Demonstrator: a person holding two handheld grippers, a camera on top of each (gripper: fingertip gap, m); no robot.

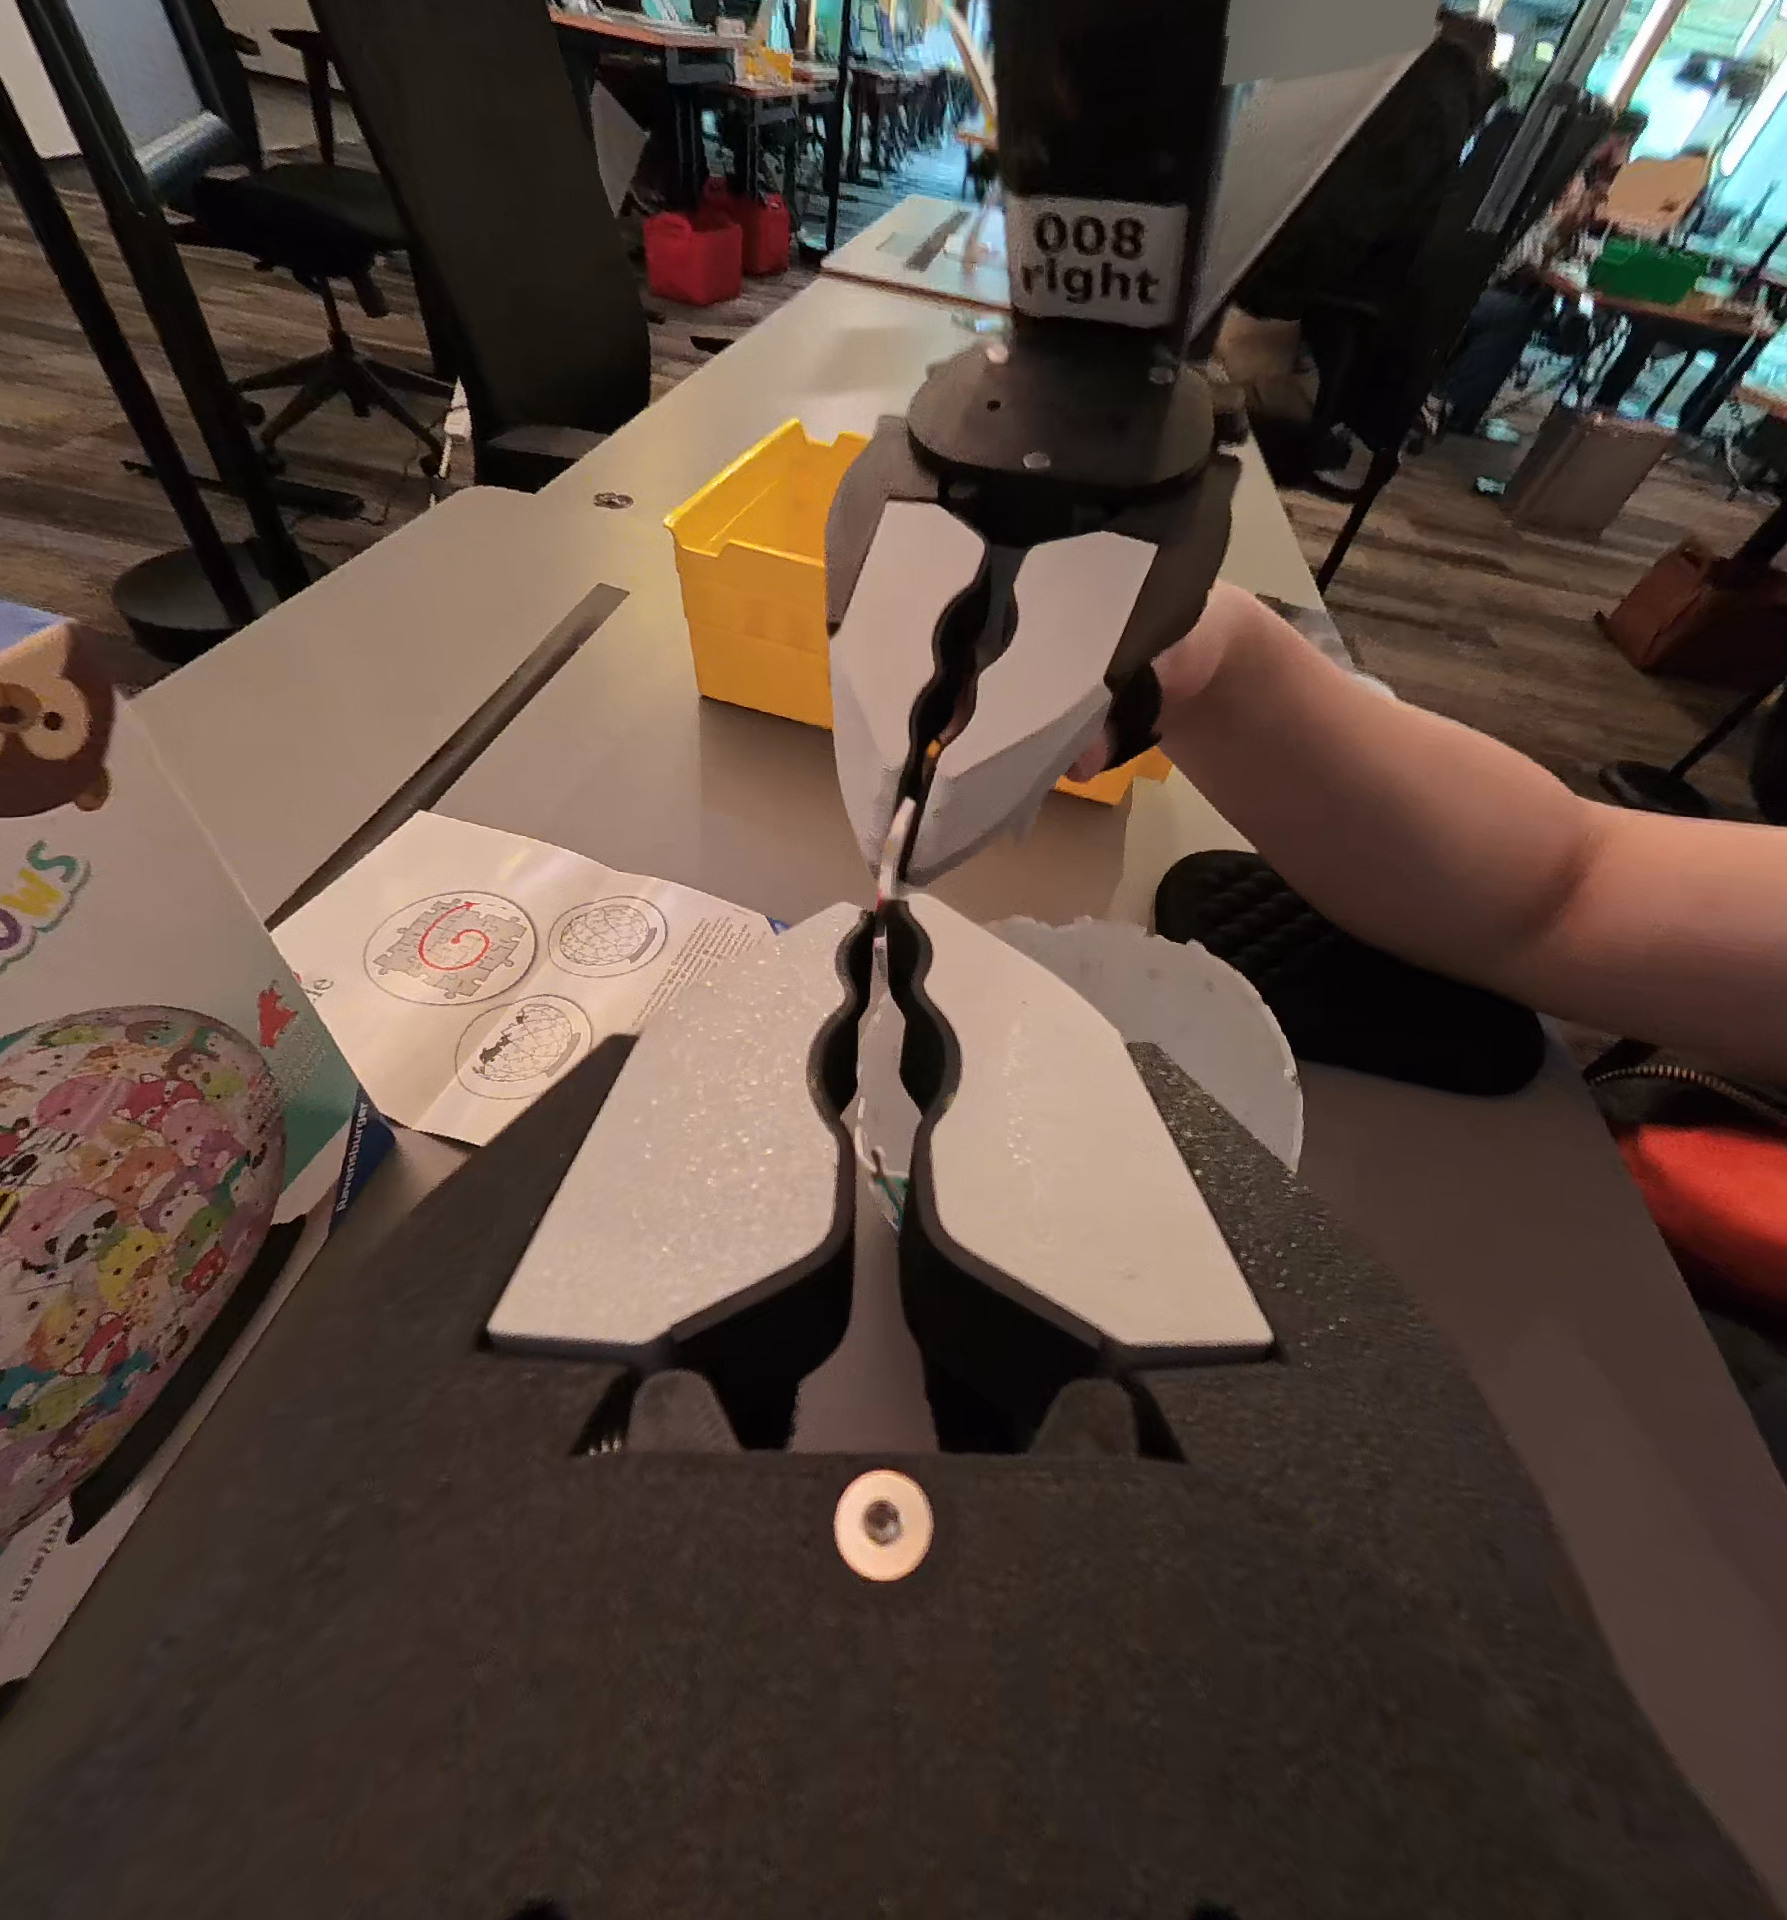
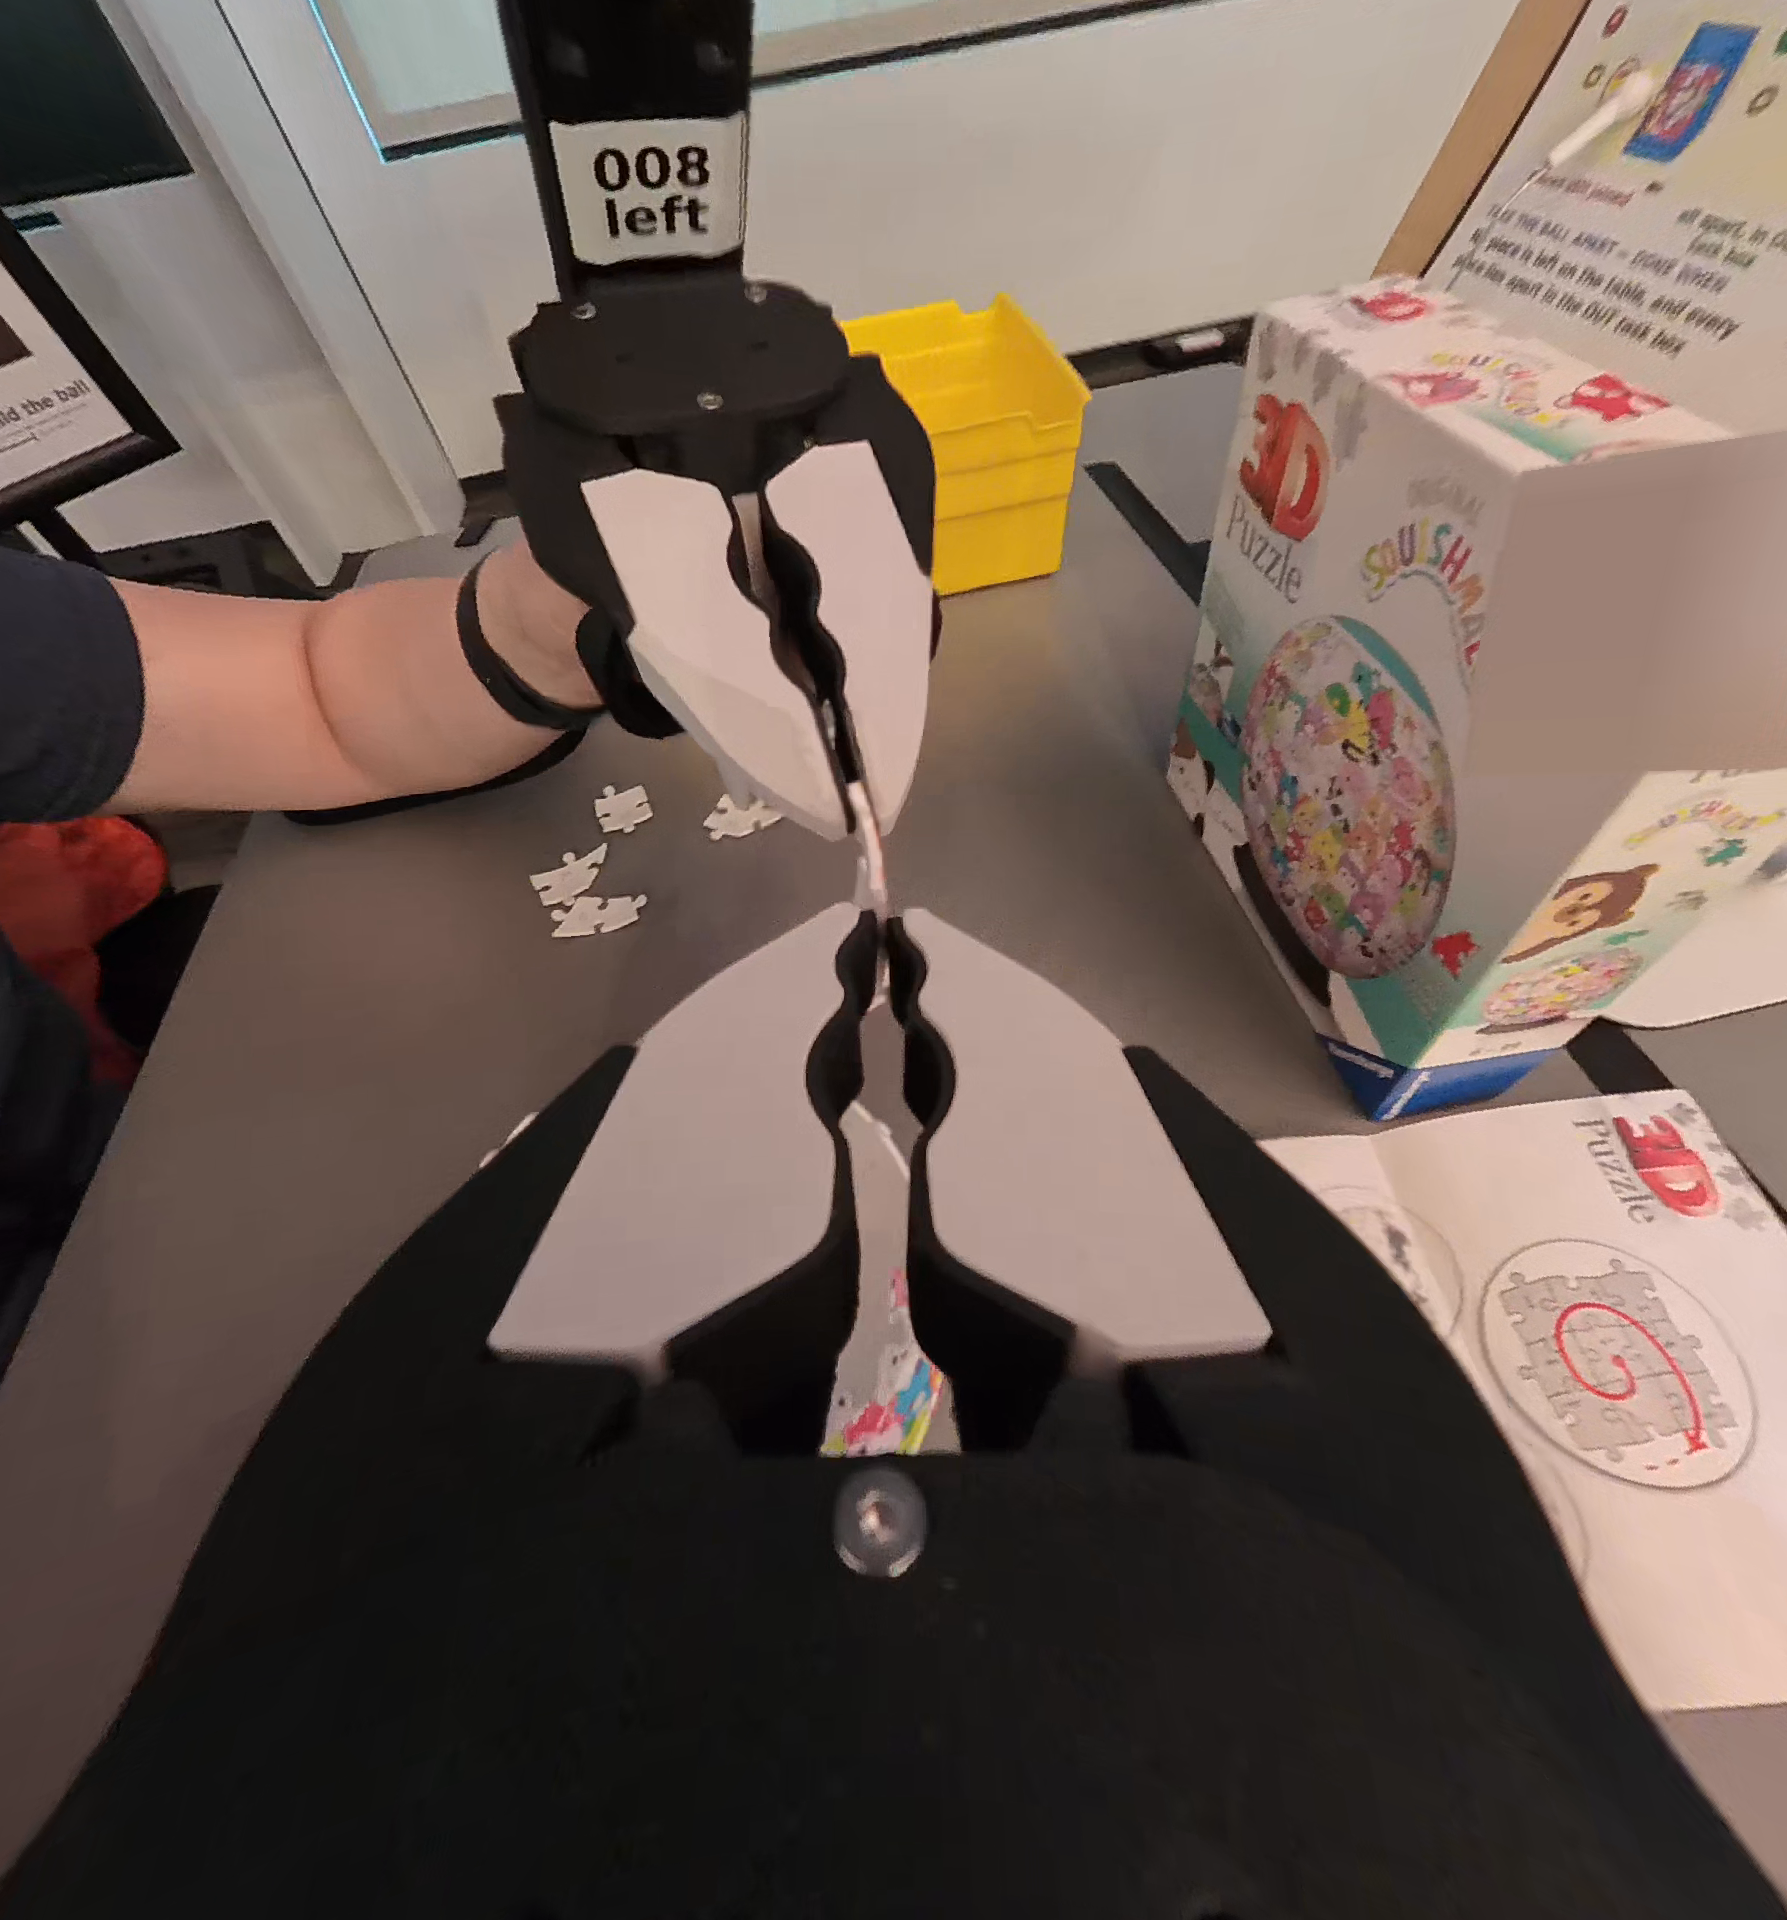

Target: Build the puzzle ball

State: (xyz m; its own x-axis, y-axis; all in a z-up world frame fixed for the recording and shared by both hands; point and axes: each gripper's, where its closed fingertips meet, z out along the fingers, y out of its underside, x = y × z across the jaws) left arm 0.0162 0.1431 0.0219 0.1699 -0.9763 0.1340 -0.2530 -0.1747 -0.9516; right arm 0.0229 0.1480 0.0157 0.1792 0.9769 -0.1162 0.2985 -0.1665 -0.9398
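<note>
Both grippers are held tip to tip above the grey table (image 1: 660,748). My left gripper (image 1: 881,920) is shut on a thin puzzle piece (image 1: 876,1158), seen edge-on between its fingers. It also shows in the right wrist view (image 2: 858,821), with its piece (image 2: 873,868) sticking out of the tips. My right gripper (image 2: 881,925) is shut on a colourful puzzle piece (image 2: 884,1382). It shows from the front in the left wrist view (image 1: 904,862). The two pieces meet at the tips; I cannot tell whether they are joined. Several loose white pieces (image 2: 588,883) lie on the table.
The puzzle box (image 1: 89,1143) (image 2: 1388,727) stands at one side, with the instruction sheet (image 1: 515,966) (image 2: 1595,1351) beside it. A yellow bin (image 1: 754,582) (image 2: 982,436) stands farther back. A white jagged-edged rounded shell (image 1: 1180,997) and a black wrist pad (image 1: 1336,966) lie under the person's arm.
</note>
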